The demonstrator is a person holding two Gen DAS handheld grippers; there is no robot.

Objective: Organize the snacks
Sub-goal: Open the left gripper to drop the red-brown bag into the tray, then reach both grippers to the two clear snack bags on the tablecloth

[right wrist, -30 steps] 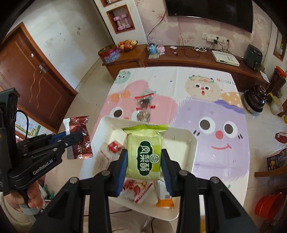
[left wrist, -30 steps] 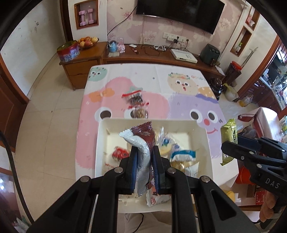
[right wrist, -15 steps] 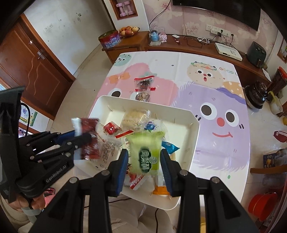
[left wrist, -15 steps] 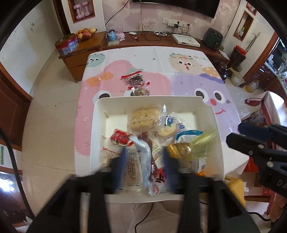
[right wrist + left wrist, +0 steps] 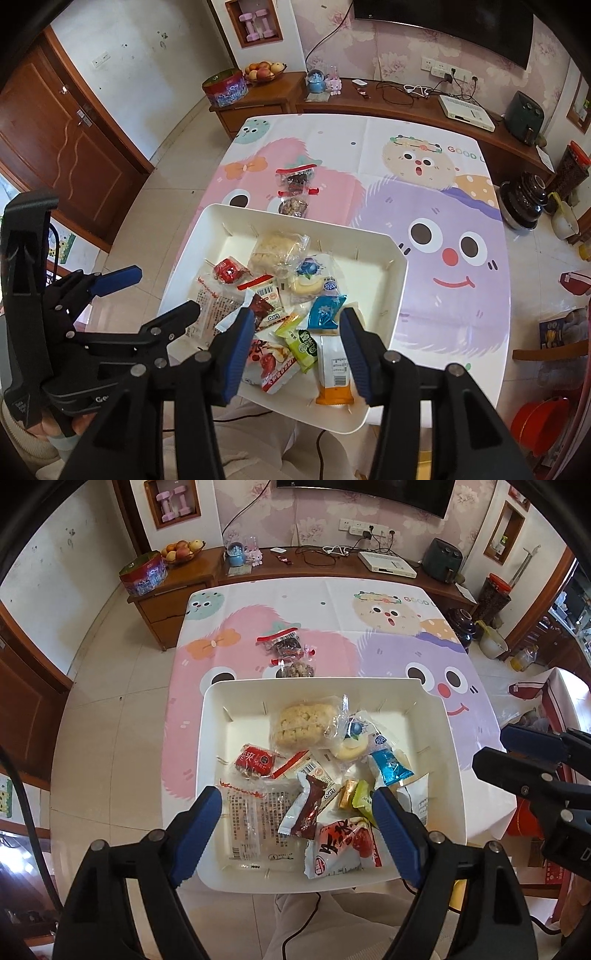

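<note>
In the white tray (image 5: 207, 738), a green packet (image 5: 364, 795) lies half hidden behind the left tool's (image 5: 297, 814) blue finger; print on a clear wrapper (image 5: 255, 823) beside it is too small to read. The right tool (image 5: 532, 771) is cut off at the picture's edge.

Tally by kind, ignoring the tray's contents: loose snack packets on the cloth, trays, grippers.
Loose snack packets on the cloth: 2
Tray: 1
Grippers: 2 (left gripper, right gripper; both jaws just opened, nothing gripped)
Total: 5
</note>
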